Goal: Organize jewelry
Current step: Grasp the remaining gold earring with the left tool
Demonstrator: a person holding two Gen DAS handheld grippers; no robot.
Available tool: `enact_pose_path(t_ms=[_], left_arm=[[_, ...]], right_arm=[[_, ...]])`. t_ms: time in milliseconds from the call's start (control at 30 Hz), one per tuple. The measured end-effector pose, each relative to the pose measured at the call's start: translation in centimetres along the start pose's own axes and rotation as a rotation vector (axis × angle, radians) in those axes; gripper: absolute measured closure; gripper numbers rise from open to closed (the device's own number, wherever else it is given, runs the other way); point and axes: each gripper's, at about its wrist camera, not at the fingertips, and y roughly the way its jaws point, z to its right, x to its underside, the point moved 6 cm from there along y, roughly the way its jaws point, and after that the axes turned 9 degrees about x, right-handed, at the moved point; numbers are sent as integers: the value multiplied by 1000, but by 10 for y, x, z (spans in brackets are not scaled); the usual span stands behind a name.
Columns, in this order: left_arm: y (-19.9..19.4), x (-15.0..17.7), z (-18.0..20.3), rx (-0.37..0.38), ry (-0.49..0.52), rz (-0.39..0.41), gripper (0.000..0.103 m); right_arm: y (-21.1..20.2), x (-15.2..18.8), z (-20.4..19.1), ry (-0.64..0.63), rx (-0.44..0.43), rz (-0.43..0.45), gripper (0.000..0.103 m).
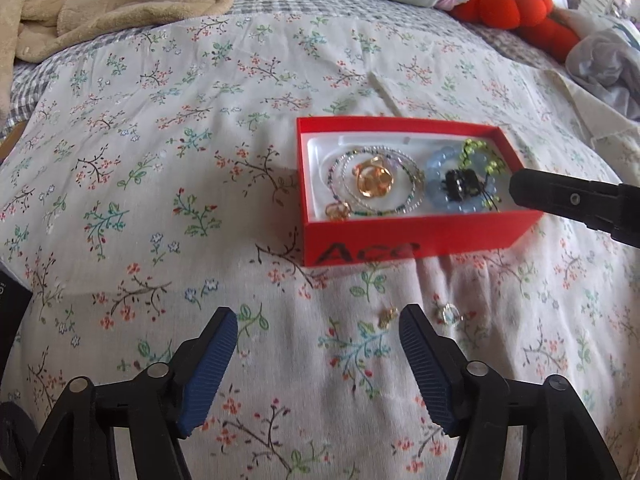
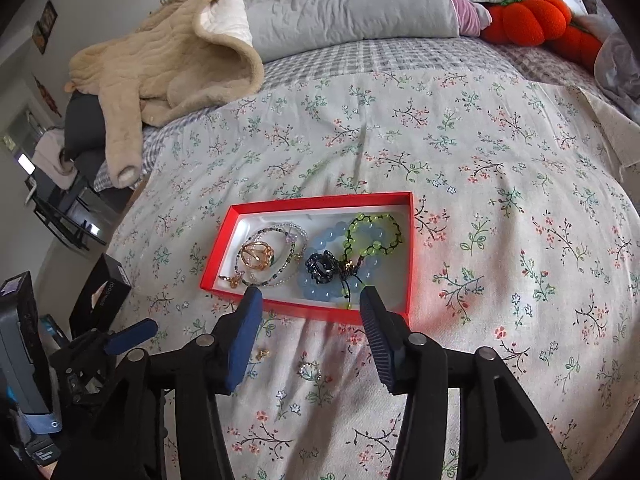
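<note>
A red box (image 1: 400, 240) lies on the floral bedspread. It holds thin beaded bracelets (image 1: 376, 184), a gold ring (image 1: 372, 178), a blue bead bracelet (image 1: 440, 168), a green bead bracelet (image 1: 480, 156) and a black piece (image 1: 460, 184). A small gold piece (image 1: 388, 316) and a silvery ring (image 1: 450, 314) lie on the cloth in front of the box. My left gripper (image 1: 318, 314) is open and empty, its right fingertip beside the gold piece. My right gripper (image 2: 311, 293) is open over the box's near rim (image 2: 304, 308), just before the black piece (image 2: 320, 270), holding nothing.
A beige fleece garment (image 2: 168, 60) and a grey pillow (image 2: 344, 4) lie at the head of the bed, with orange pumpkin plush toys (image 2: 528, 16) at the right. Black boxes (image 2: 100, 292) stand off the bed's left edge. Crumpled cloth (image 1: 604, 68) lies at the far right.
</note>
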Motion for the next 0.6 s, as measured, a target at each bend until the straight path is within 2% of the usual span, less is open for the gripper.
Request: enact_pose_path(t_ms=[200,333,433,600], left_arm=[[-2,15,-3,-18,19,-17,27],[0,22,-4,-23,23,-33,26],[2,27,-3,-35,34,-39,22],[10,36,-4,-73,65,-48,22]], right_arm=[[-3,16,4,-16,24,-18,49],[-8,21,4,-56,58,0,48],[-8,28,4,-83,61,-7,46],[-6,40,6,-127,85,-15,41]])
